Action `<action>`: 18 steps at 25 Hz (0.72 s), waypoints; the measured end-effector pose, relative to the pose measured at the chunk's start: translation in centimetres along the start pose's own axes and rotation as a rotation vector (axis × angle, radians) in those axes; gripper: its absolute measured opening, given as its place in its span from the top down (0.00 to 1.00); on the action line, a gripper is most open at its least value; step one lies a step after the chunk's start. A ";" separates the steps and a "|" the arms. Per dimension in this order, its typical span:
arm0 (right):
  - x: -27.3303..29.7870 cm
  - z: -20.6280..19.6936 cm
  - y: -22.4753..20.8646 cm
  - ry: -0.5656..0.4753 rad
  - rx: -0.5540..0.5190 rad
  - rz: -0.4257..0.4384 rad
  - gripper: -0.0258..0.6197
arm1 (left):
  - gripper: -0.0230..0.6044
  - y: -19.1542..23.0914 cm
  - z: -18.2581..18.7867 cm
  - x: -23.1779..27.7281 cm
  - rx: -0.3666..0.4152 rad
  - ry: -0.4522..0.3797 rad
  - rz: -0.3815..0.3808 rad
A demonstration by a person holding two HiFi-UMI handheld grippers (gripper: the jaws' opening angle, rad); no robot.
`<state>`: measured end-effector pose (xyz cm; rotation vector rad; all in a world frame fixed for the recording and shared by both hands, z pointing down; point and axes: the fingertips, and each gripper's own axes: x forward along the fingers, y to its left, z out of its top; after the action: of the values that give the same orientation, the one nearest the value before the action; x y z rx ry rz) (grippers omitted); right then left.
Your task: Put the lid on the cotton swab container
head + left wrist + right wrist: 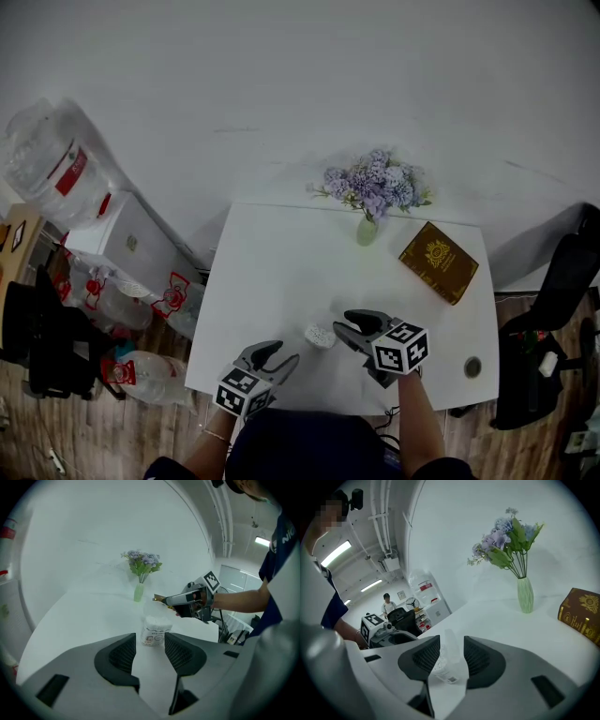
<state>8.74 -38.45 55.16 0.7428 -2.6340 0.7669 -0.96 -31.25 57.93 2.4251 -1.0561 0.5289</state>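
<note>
Cotton swab container noted upright on bench between released jaws of left gripper and right gripper; light container could be tipped if nudged off-centre by either jaw.

On the worktop the cotton swab container stands near the front edge, between my two tongs. My left tongs sit to its left at the front edge, and my right tongs are just beside it on the right. The vase of flowers stands at the back edge, behind the container; the book lies right of the vase, nearer me, by the right edge.
</note>
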 end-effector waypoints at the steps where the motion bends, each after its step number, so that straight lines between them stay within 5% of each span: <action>1: 0.2 -0.1 0.0 0.013 -0.011 0.006 0.69 | 0.65 0.2 0.0 0.6 0.038 0.020 -0.020; 4: 0.4 -0.3 -0.1 0.042 -0.052 0.004 0.81 | 0.58 0.2 -0.3 2.4 0.153 0.108 -0.104; 8: 0.4 -0.4 0.1 0.062 -0.090 0.022 0.82 | 0.54 -0.1 -0.7 4.1 0.234 0.207 -0.216; 16: 0.5 -0.2 0.3 0.079 -0.142 0.050 0.82 | 0.51 -0.1 -1.2 7.2 0.451 0.320 -0.325; 18: 0.6 -0.1 0.2 0.076 -0.149 0.048 0.82 | 0.51 -0.4 -1.4 7.8 0.455 0.327 -0.333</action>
<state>8.13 -38.45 55.37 0.6005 -2.6138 0.5914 4.07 -34.88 62.92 2.6866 -0.4133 1.0948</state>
